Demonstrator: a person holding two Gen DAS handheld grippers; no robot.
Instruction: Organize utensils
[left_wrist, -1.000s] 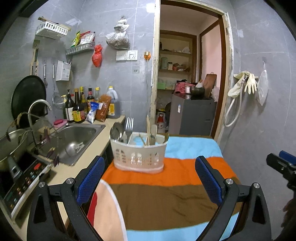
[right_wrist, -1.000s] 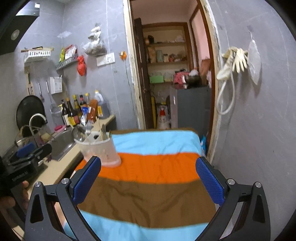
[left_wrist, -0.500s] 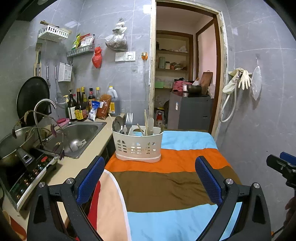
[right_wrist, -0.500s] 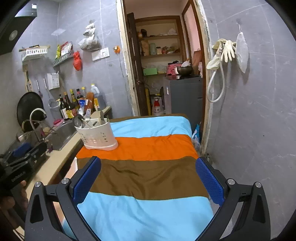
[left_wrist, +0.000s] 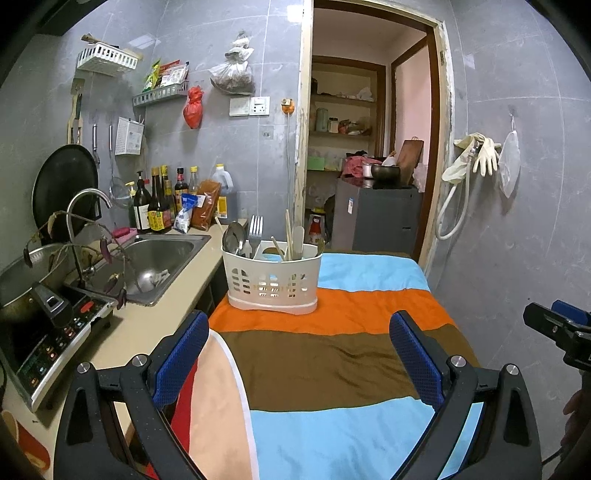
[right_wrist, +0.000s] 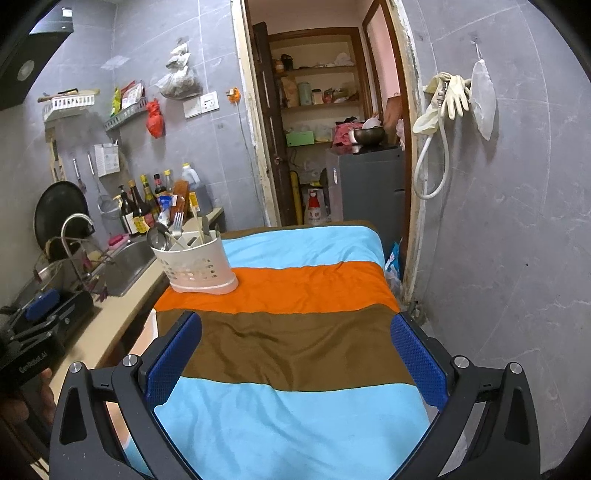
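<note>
A white slotted utensil caddy (left_wrist: 272, 275) stands on the far left of the striped cloth (left_wrist: 332, 354). It holds a spoon (left_wrist: 232, 238), a fork (left_wrist: 255, 227) and chopsticks (left_wrist: 289, 232), all upright. It also shows in the right wrist view (right_wrist: 195, 264). My left gripper (left_wrist: 299, 363) is open and empty, well back from the caddy above the brown stripe. My right gripper (right_wrist: 295, 363) is open and empty, further right over the cloth.
A counter at left holds a steel sink (left_wrist: 155, 262), an induction cooker (left_wrist: 48, 332), a pot (left_wrist: 26, 273) and sauce bottles (left_wrist: 155, 206). A doorway (left_wrist: 369, 147) with a grey cabinet (left_wrist: 376, 218) lies behind the table. A tiled wall (left_wrist: 517, 221) stands at right.
Both grippers have pulled back and away from the caddy, which now looks smaller and farther. More of the striped cloth shows in front. Both stay open and empty.
</note>
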